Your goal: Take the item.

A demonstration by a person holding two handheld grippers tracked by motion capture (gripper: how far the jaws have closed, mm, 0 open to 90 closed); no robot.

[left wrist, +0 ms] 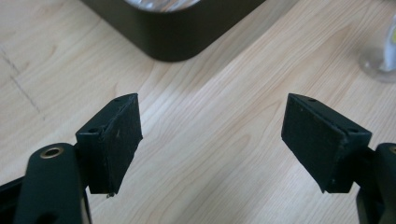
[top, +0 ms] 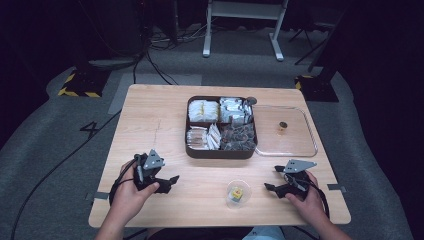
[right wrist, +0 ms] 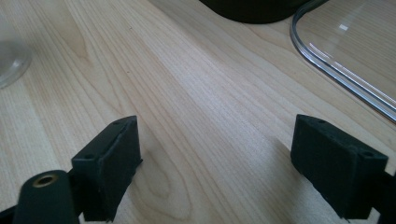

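Held both grippers, left (top: 172,181) and right (top: 272,178), low over the table (top: 150,115), jaws wide, empty. Probably still at the start: nothing grasped. Left the cup (top: 238,193) between them, near the box (top: 220,152); next, presumably reach for either.

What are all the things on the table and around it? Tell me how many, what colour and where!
table: one, light wood, middle of the room
box: one, dark brown, four compartments with packets, table centre
lid: one, clear, lying right of the box, touching it
small knob: one, brown, on the lid
cup: one, clear with something yellow inside, near front edge
white frame: one, on the floor behind the table
left claw: one, black, open, above front left of the table
right claw: one, black, open, above front right
hands: two, holding the claws
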